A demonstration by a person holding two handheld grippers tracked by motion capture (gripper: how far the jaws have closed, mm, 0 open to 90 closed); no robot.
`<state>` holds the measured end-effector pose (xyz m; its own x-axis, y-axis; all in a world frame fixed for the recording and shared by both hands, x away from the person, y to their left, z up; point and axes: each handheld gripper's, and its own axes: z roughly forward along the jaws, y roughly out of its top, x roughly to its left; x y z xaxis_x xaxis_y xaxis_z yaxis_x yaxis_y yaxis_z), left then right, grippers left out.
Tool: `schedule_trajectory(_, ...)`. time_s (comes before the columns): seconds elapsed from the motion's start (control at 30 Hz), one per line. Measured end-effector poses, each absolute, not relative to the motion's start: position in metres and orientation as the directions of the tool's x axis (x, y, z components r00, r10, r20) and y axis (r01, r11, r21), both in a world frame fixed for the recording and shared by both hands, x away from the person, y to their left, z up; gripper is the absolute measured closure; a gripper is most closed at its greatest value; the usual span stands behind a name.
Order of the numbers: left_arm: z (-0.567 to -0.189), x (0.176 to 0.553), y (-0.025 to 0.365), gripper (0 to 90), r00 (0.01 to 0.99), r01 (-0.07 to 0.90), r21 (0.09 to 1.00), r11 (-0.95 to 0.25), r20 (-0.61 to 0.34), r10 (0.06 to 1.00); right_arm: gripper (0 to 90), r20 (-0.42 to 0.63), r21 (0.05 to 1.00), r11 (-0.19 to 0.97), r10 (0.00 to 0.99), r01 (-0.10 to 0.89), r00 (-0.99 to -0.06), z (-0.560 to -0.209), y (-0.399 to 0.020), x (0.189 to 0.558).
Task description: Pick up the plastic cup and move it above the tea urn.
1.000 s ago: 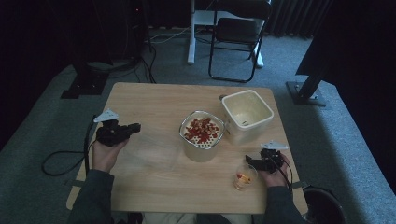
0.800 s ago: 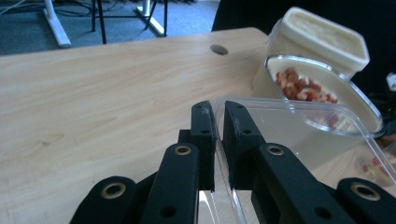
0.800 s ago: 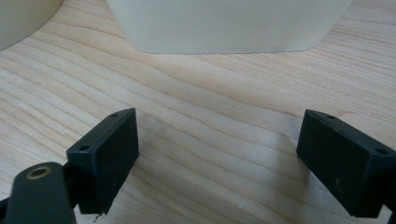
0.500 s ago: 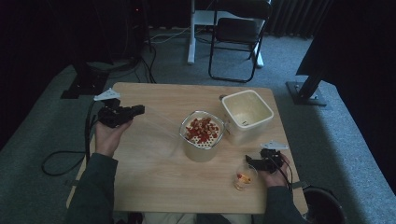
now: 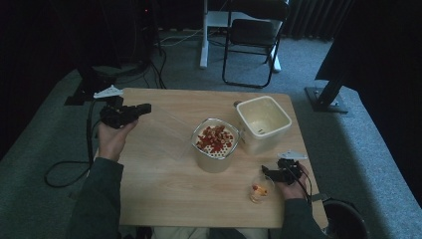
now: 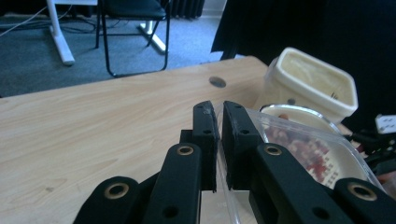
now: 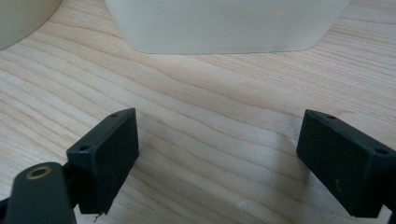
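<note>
Clear plastic lid (image 6: 299, 149) pinched by its edge in left gripper (image 5: 144, 107), jaws clenched on thin rim; seen edge-on in left gripper view. Lid held above desk (image 5: 164, 199), up-left of strainer pot of red pieces (image 5: 215, 144); sheet stretches from jaws toward pot, long axis roughly level. Left hand (image 5: 112, 139) is carrier. Cream tub (image 5: 263, 122) just beyond pot. Right gripper (image 5: 263, 172) far side, jaws spread wide, holding nothing, beside small cup (image 5: 260, 191).
</note>
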<state>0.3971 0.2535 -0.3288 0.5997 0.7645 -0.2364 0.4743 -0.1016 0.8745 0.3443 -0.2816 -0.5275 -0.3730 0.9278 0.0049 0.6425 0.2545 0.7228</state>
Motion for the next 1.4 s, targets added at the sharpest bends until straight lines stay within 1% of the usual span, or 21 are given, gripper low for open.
schedule_trajectory(0.23, -0.319, 0.408, 0.235, 85.5, 0.606, 0.451, 0.89, -0.072, -0.246, 0.757, 12.4, 0.005, 0.722, 0.253, 0.929, 0.644, -0.37, -0.527, -0.282, 0.344)
schedule_trajectory(0.37, -0.324, 0.424, 0.222, 85.4, 0.59, 0.469, 0.883, -0.022, -0.295, 0.752, 12.4, 0.005, 0.722, 0.251, 0.93, 0.644, -0.368, -0.528, -0.282, 0.344)
schedule_trajectory(0.57, -0.329, 0.441, 0.199, 85.4, 0.563, 0.477, 0.879, -0.006, -0.3, 0.77, 12.4, 0.007, 0.722, 0.249, 0.93, 0.646, -0.366, -0.527, -0.282, 0.344)
schedule_trajectory(0.87, -0.329, 0.449, 0.169, 85.5, 0.553, 0.465, 0.885, 0.038, -0.323, 0.768, 12.4, 0.005, 0.722, 0.25, 0.931, 0.645, -0.366, -0.527, -0.282, 0.345)
schedule_trajectory(0.97, -0.327, 0.454, 0.159, 85.5, 0.553, 0.467, 0.884, 0.008, -0.299, 0.778, 12.4, 0.006, 0.722, 0.248, 0.931, 0.646, -0.365, -0.527, -0.282, 0.345)
schedule_trajectory(1.1, -0.327, 0.461, 0.155, 85.5, 0.544, 0.476, 0.878, 0.045, -0.334, 0.769, 12.4, 0.008, 0.722, 0.246, 0.932, 0.647, -0.363, -0.527, -0.282, 0.345)
schedule_trajectory(1.2, -0.321, 0.463, 0.142, 85.5, 0.555, 0.465, 0.885, -0.001, -0.291, 0.78, 12.4, 0.006, 0.722, 0.246, 0.932, 0.647, -0.361, -0.528, -0.282, 0.345)
schedule_trajectory(1.4, -0.304, 0.472, 0.115, 85.4, 0.556, 0.454, 0.891, -0.014, -0.271, 0.786, 12.5, 0.005, 0.723, 0.242, 0.935, 0.647, -0.356, -0.527, -0.281, 0.344)
